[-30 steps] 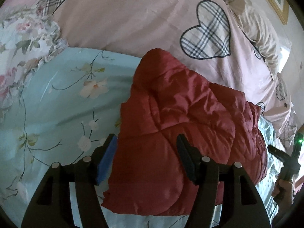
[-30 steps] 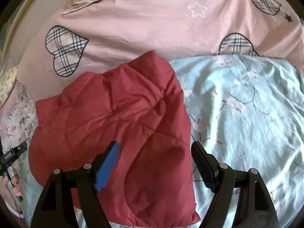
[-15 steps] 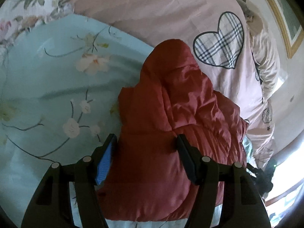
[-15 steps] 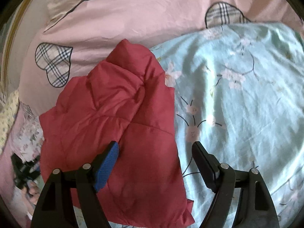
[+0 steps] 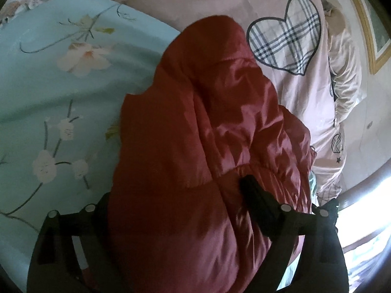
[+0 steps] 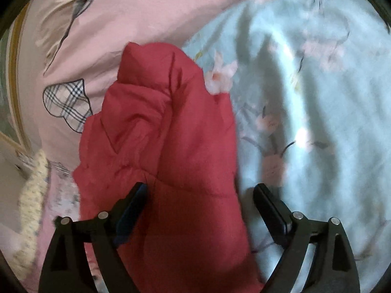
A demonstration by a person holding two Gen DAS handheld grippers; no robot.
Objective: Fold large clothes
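Red puffer jacket [image 5: 207,146] lies bunched on the bed, straddling the seam between the light-blue floral sheet [image 5: 61,92] and the pink duvet [image 5: 305,102] with plaid hearts. Using the jacket as reference:

Left gripper [image 5: 176,195] is right over the jacket's near end. Jaws opening, wide apart. Jacket bulk fills the gap between them. Right finger [image 5: 254,200] lies on top of the quilted fabric; the left finger is mostly hidden behind the jacket's edge, only its base hardware shows. Can't confirm any pad is pressing, so it reads as open around the cloth, not clamped.

Right gripper [image 6: 199,195] sits at the jacket's near edge on the floral-sheet side. Jaws opening, also wide. Blue-padded left finger [image 6: 132,207] is over red fabric; black right finger [image 6: 268,207] is off the jacket, above the blue sheet [image 6: 305,97]. The jacket's [image 6: 166,146] long edge runs up between the two fingers. No visible pinch.

Jacket far end: a folded hump pointing away from both cameras, reaching onto the pink duvet [image 6: 146,19]. A plaid heart [image 5: 286,34] is just beyond it in the left view, another heart [image 6: 66,105] just beside it in the right view.

Beyond the jacket on the duvet side: beige pillow [image 5: 344,78], framed picture [image 5: 371,24] on the wall. Right view is motion-blurred.
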